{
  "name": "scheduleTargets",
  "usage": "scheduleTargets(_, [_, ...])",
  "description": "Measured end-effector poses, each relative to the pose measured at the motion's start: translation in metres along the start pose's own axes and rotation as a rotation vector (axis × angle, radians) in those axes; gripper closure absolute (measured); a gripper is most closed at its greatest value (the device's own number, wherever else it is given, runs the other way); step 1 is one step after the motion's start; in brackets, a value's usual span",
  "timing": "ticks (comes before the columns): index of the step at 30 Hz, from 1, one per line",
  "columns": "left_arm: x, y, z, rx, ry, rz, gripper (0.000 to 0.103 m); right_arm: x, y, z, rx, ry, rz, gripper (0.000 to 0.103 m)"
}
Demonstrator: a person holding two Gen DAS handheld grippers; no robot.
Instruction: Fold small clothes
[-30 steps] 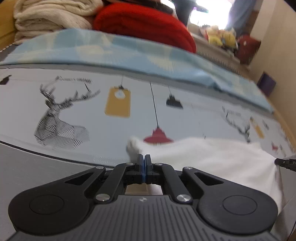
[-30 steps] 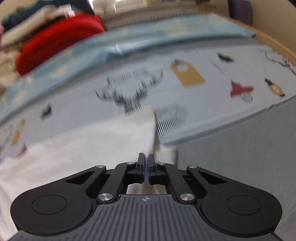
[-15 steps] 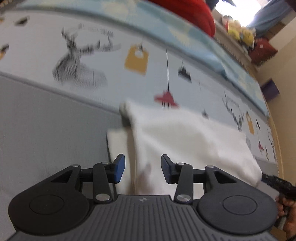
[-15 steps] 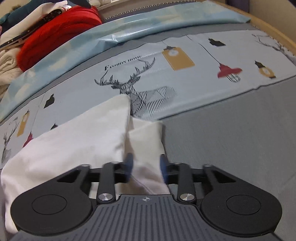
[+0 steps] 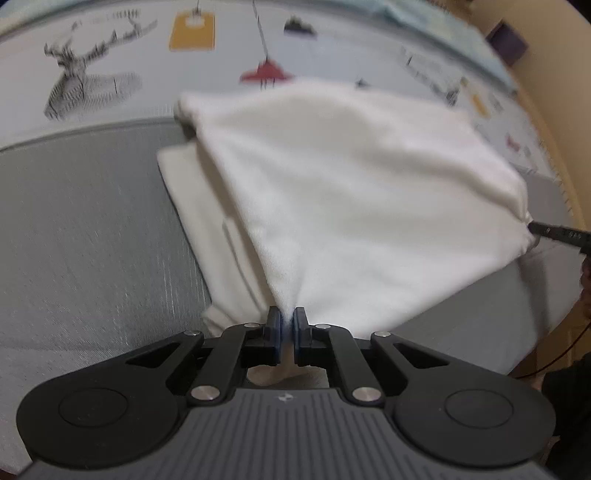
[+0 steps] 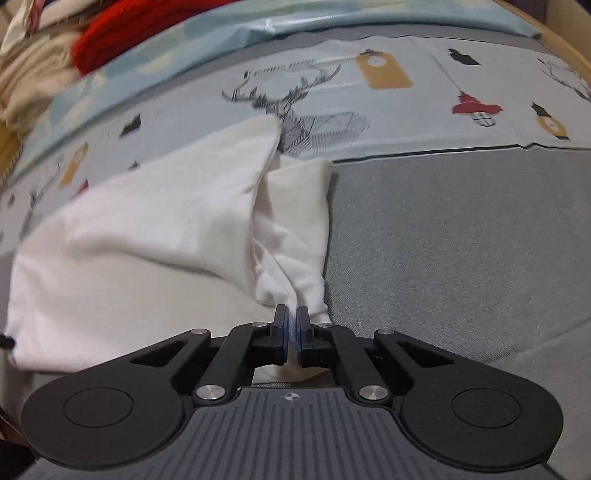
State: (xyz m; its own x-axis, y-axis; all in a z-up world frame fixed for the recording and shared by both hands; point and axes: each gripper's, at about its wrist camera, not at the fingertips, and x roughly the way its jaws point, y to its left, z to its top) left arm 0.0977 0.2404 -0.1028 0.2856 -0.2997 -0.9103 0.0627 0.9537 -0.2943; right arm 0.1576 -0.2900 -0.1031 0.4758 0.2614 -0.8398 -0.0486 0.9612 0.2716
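Two grippers are working on one white cloth (image 5: 351, 192), and I watch each through its own camera.

From my left wrist camera, my left gripper (image 5: 287, 322) has its jaws pinched tight on a bit of the white cloth, right at the near edge. Half a second ago these jaws stood wide apart over the cloth, so they have closed since then. The cloth fans out from the pinch and looks pulled up into a tent shape. A flat folded part lies under it on the left, on the grey sheet (image 5: 85, 229). The far side of the cloth reaches the printed sheet (image 5: 110, 74) with its deer and lamp pictures. At the far right corner of the cloth I see the tip of my right gripper (image 5: 554, 233) touching it. This view is a bit blurry.

From my right wrist camera, my right gripper (image 6: 291, 322) is also shut on the white cloth (image 6: 147, 229), with a thin fold of it caught between the jaws. Half a second ago these jaws were open too. The cloth spreads away to the left, and a narrow flap hangs down just by the jaws. It lies partly on the grey sheet (image 6: 461, 240) and partly on the printed sheet (image 6: 424, 110). Far back I see a red blanket (image 6: 122, 33) on a pile
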Motion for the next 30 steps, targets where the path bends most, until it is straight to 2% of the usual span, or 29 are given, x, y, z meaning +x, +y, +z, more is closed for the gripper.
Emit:
scheduleTargets(3, [-0.032, 0.007, 0.000, -0.037, -0.111, -0.061, 0.097, -0.024, -0.011, 0.003, 0.075, -0.066, 0.054, 0.100])
scheduleTargets(5, [-0.044, 0.009, -0.002, -0.047, -0.135, -0.058, 0.097, -0.037, -0.015, 0.003, 0.104, -0.075, 0.085, 0.101])
scheduleTargets(7, [-0.043, 0.012, -0.007, -0.042, -0.093, -0.043, 0.097, -0.042, -0.018, -0.005, 0.124, -0.009, 0.060, 0.101])
scheduleTargets(9, [-0.027, 0.008, -0.016, 0.006, 0.016, -0.005, 0.097, -0.035, -0.022, -0.016, 0.120, 0.097, 0.030, 0.100])
scheduleTargets(11, [-0.011, 0.004, -0.025, 0.060, 0.110, 0.056, 0.096, -0.023, -0.017, -0.026, 0.056, 0.195, 0.010, 0.098])
scheduleTargets(12, [-0.009, 0.005, -0.025, 0.068, 0.117, 0.073, 0.096, -0.021, -0.014, -0.028, 0.018, 0.207, -0.004, 0.098])
scheduleTargets(13, [-0.011, 0.008, -0.025, 0.057, 0.104, 0.068, 0.094, -0.023, -0.011, -0.030, -0.010, 0.194, -0.023, 0.098])
scheduleTargets(14, [-0.014, 0.010, -0.024, 0.037, 0.086, 0.055, 0.087, -0.026, -0.011, -0.029, -0.015, 0.168, -0.033, 0.095])
scheduleTargets(15, [-0.017, 0.012, -0.021, 0.012, 0.062, 0.037, 0.080, -0.031, -0.012, -0.027, 0.004, 0.127, -0.030, 0.088])
scheduleTargets(16, [-0.021, 0.014, -0.020, -0.001, 0.042, 0.026, 0.078, -0.034, -0.014, -0.025, 0.024, 0.093, -0.012, 0.084])
scheduleTargets(18, [-0.019, 0.014, -0.015, -0.021, 0.026, 0.017, 0.071, -0.039, -0.013, -0.021, 0.043, 0.029, 0.026, 0.067])
scheduleTargets(20, [-0.012, 0.012, -0.010, -0.034, 0.048, 0.021, 0.070, -0.034, -0.009, -0.017, 0.045, -0.003, 0.027, 0.062])
scheduleTargets(23, [0.005, 0.007, -0.010, 0.000, 0.095, 0.042, 0.070, -0.023, -0.005, -0.014, 0.041, 0.009, 0.025, 0.062])
scheduleTargets(24, [0.010, 0.005, -0.011, 0.019, 0.109, 0.054, 0.072, -0.018, -0.002, -0.014, 0.025, 0.022, 0.037, 0.078])
scheduleTargets(25, [0.012, 0.001, -0.013, 0.035, 0.119, 0.067, 0.077, -0.015, 0.002, -0.017, 0.005, 0.037, 0.058, 0.100])
scheduleTargets(26, [0.013, 0.000, -0.015, 0.049, 0.126, 0.066, 0.100, -0.014, 0.006, -0.018, -0.021, 0.049, 0.074, 0.103])
scheduleTargets(28, [0.004, -0.004, -0.015, 0.087, 0.092, 0.048, 0.099, -0.023, 0.010, -0.020, -0.032, 0.028, 0.080, 0.103])
scheduleTargets(30, [-0.002, -0.001, -0.013, 0.068, 0.062, 0.027, 0.099, -0.032, -0.001, -0.018, 0.047, 0.015, 0.038, 0.103])
